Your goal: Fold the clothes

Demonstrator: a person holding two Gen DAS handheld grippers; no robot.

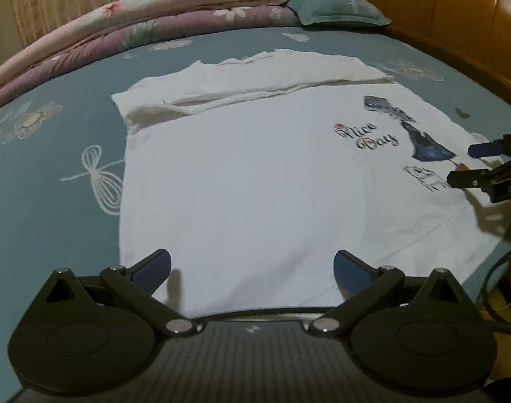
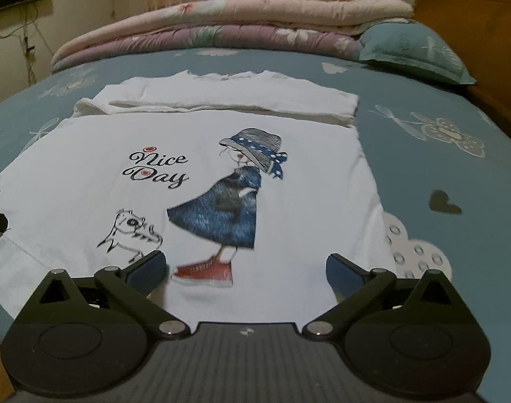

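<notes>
- Item: one white T-shirt [image 2: 201, 174], print side up, lay spread on the blue flower-patterned bed sheet [image 2: 423, 154] of the bed. Its print showed the words "Nice Day", a girl in a hat and blue dress, and a small sketched animal.
- Fold done: the far part of the T-shirt was already turned over onto itself and formed a layered band [image 1: 255, 80] across the whole width. Whether that band held the sleeves or the collar, you could not tell.
- Fold left, as judged: the printed body still lay flat and single, with a few soft wrinkles. You would judge the task to be at an early to middle stage, with at least one more fold of the near portion toward the far band outstanding, and perhaps a further halving crosswise.
- Your left gripper [image 1: 252, 268]: jaws stood wide, nothing between them, and hovered over the plain near hem of the T-shirt.
- Your right gripper [image 2: 245, 265]: jaws stood at their widest, nothing held, and hovered over the near hem by the printed red shoe. Its fingertips [image 1: 463, 179] also showed in the left wrist view at the printed end of the T-shirt.
- Reading: both grippers were set along the same near edge, well apart from each other, which suited a two-point pick-up of the hem; no cloth was pinched yet.
- Other stock: a folded pink and mauve quilt [image 2: 228, 23] and a teal pillow [image 2: 410, 53] lay at the far side of the bed, clear of the T-shirt; a wooden headboard [image 1: 457, 16] stood beyond.
</notes>
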